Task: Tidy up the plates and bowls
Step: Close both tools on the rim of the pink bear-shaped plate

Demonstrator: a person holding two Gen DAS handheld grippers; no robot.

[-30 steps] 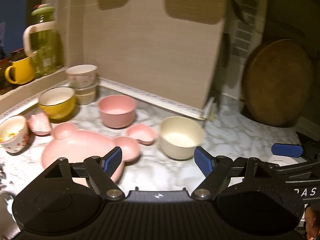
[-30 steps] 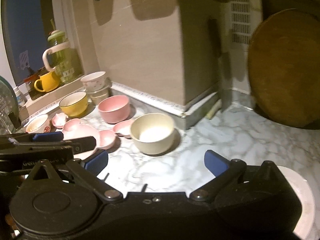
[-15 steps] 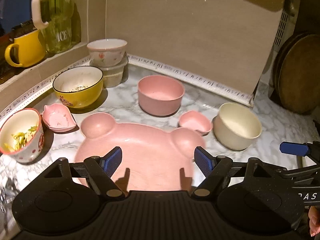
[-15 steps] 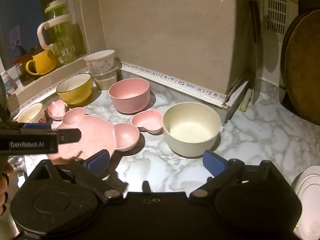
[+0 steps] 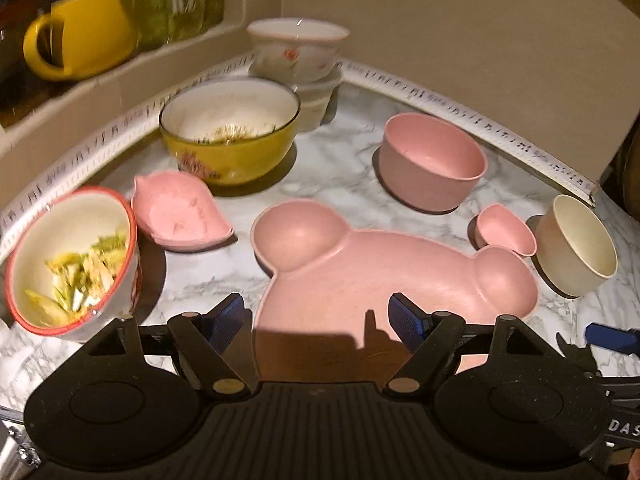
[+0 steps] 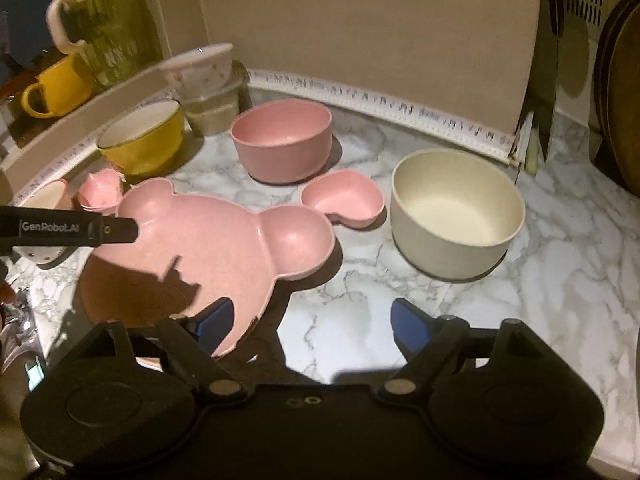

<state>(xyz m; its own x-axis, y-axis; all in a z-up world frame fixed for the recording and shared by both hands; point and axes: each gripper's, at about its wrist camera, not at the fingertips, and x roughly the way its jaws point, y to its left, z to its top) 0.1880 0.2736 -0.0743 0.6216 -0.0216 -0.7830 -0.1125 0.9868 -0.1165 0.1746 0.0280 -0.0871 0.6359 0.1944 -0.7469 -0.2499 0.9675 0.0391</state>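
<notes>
- Left gripper (image 5: pixel 318 316): low centre of the left wrist view, jaws released and wide, nothing clamped. The near edge of the pink bear-shaped plate (image 5: pixel 400 276) lies between the blue pads, no contact visible.
- Right gripper (image 6: pixel 310 326): low centre of the right wrist view, jaws closing, not gripping. Bare marble counter (image 6: pixel 540 280) shows in the gap; the left pad sits over the plate's near rim, contact unclear.
- Bear-shaped plate: flat on the counter, lower centre of the left view, centre left of the right view.
- Pink bowl (image 5: pixel 432 162): upright, above the plate.
- Cream bowl (image 6: pixel 456 210): upright, centre right of the right view.
- Small heart-shaped dish (image 6: pixel 344 198): between plate ear and cream bowl.
- Yellow bowl (image 5: pixel 230 132): upper left of centre.
- Bowl with vegetable scraps (image 5: pixel 70 260): far left, tilted.
</notes>
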